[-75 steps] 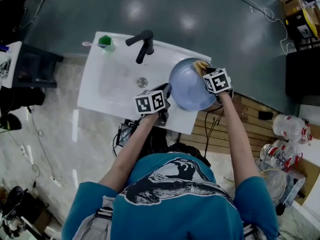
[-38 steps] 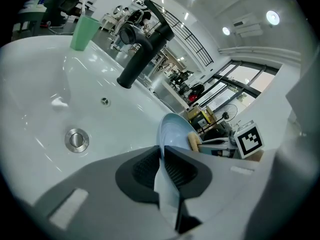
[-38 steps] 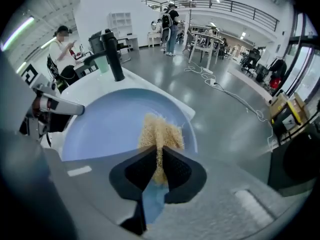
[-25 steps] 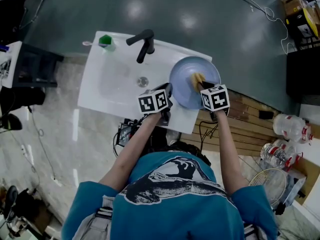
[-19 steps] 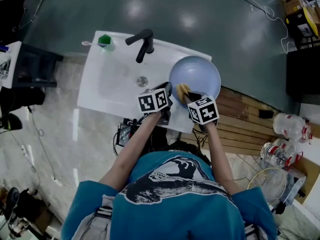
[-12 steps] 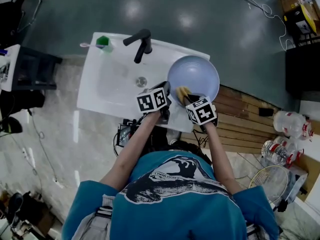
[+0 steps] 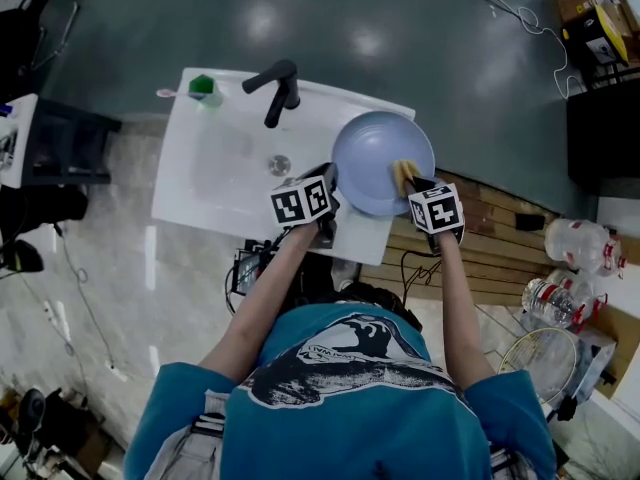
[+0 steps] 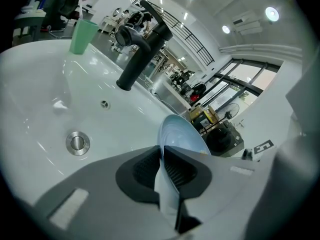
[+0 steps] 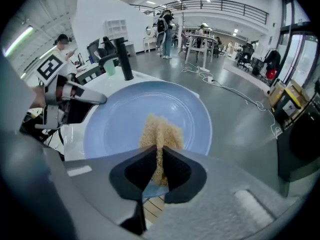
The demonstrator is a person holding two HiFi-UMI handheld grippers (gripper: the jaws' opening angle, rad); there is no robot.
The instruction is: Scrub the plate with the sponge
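**A:** What has the left gripper (image 8: 162, 154) got?

**B:** Its ribbed dark pads are clenched on the rim of the plate (image 8: 184, 136), a thin, smooth, pale blue round dish. The plate runs forward from the jaws, with its hollow face turned toward the right gripper (image 9: 160, 156).

**A:** And that one?

**B:** It is pinched tight on the sponge (image 9: 160, 129), a coarse, fibrous tan pad squeezed narrow between the pads. Just ahead of the jaws the sponge flares out and lies against the plate's hollow face.

**A:** What is under all this?

**B:** A glossy white sink (image 8: 35, 79), rectangular with rounded corners, spreads ahead and to the left of the left jaws. The plate hangs over its right end. The sink's round metal drain (image 8: 78, 142) sits low to the left of those jaws. A matte black faucet (image 8: 142, 46) with a cylindrical spout rises beyond them.

**A:** Any containers?

**B:** A translucent green cup (image 8: 82, 34) stands at the sink's far left corner, well apart from both grippers. I cannot tell what is in it.

**A:** And the room?

**B:** There is a shiny dark green floor (image 7: 420, 38) beyond the sink and wooden slats (image 7: 500, 233) below the right gripper. Around them is a bright open hall with ceiling lights.
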